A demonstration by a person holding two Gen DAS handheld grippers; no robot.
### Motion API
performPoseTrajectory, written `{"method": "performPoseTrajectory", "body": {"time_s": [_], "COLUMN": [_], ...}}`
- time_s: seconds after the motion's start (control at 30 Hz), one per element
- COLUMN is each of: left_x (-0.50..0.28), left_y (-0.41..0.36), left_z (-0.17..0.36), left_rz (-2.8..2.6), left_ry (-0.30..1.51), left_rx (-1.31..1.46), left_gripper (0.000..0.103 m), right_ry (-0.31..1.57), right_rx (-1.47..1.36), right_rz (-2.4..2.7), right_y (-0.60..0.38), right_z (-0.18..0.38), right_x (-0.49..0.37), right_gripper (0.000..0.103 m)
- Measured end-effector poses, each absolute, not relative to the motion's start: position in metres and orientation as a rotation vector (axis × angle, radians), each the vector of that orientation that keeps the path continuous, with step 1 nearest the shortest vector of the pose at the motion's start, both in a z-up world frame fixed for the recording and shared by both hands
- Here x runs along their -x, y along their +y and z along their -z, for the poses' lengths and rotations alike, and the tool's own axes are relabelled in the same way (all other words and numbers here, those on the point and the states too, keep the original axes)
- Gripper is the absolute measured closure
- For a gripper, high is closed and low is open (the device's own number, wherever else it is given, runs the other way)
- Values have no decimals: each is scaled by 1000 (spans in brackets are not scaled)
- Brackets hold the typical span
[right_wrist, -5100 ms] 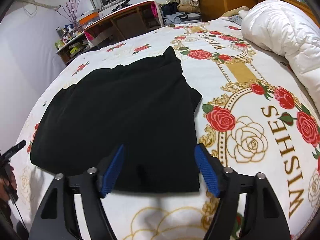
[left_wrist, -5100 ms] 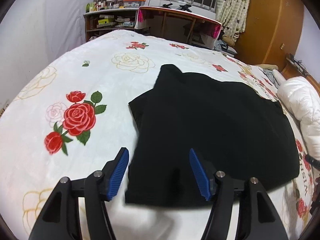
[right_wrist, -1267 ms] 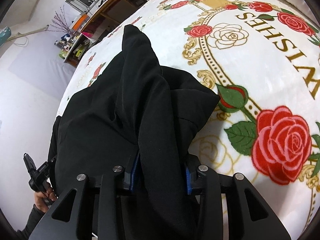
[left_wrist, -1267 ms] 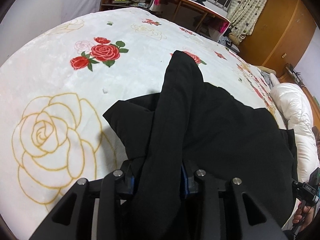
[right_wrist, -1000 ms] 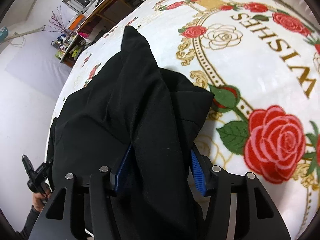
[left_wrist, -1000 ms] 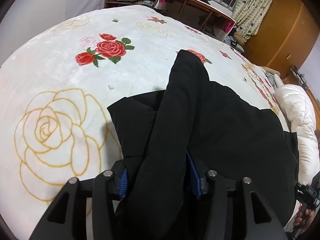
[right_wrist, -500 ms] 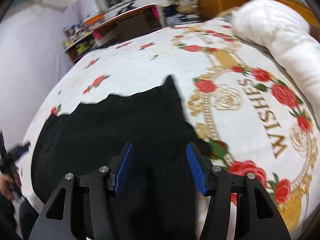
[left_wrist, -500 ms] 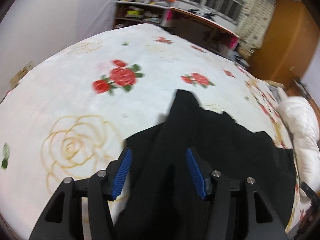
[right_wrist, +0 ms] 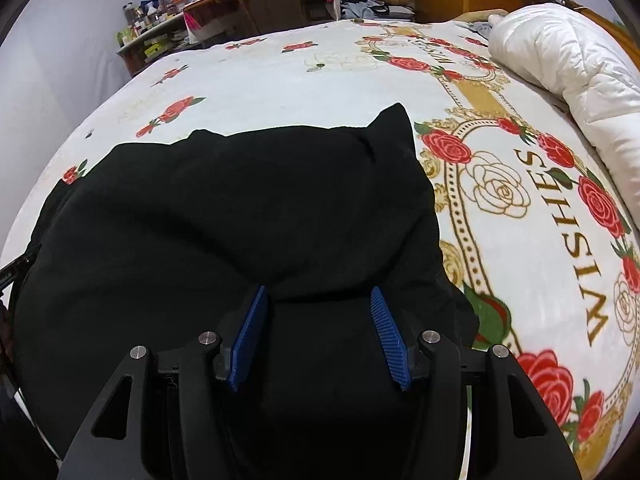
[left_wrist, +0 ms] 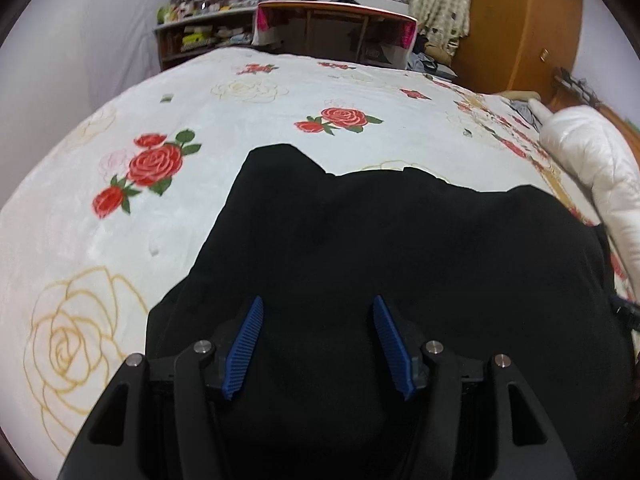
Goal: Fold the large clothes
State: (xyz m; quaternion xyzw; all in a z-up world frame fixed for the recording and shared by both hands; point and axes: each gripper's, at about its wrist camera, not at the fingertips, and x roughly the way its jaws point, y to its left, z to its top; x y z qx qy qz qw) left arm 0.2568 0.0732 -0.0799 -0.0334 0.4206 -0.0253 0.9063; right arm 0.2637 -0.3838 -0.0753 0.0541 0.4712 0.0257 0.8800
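**Black garment spread on the bed, both tools apart above it**

A large black garment [left_wrist: 400,248] is seen lying on a bed covered by a white blanket [left_wrist: 72,216] printed with red and gold roses. In the left wrist view the cloth is shown filling the lower middle and right of the picture, with a peaked corner raised toward the far side and its left edge lying against the bare blanket. In the right wrist view the same garment [right_wrist: 224,216] is spread across the left and centre, its right edge resting beside the gold ring and the word "WISHES" printed on the blanket [right_wrist: 520,208]. A rounded fold is seen lying across the cloth just beyond the right tool's fingertips.

The left tool [left_wrist: 318,344] is held over the near part of the garment with its blue pads [left_wrist: 245,350] apart; no cloth is pinched between them. The right tool [right_wrist: 318,336] is likewise held with its jaws apart above the cloth, nothing being gripped.

A white quilt [right_wrist: 568,44] is bundled at the right end of the bed. Beyond the bed a wooden bench [left_wrist: 336,26], cluttered shelves [left_wrist: 200,38], a barred window and a wooden wardrobe [left_wrist: 520,24] are visible.
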Motion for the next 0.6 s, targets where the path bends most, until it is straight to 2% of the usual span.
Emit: {"method": "performPoseTrajectory", "body": {"time_s": [0.13, 0.33, 0.6], "left_x": [-261, -280, -312], "left_y": [75, 80, 81], "left_z": [79, 58, 80], "left_rz": [50, 38, 6], "left_ry": [885, 868, 921], "left_rx": [88, 90, 60], "left_gripper": [43, 43, 41], "right_ry": [988, 934, 1046], "right_rx": [-121, -148, -145], "right_rz": [-47, -24, -2], "right_y": [-386, -396, -409], "right_z": [75, 42, 72], "right_x": [-270, -287, -324], "right_gripper": [49, 49, 49]}}
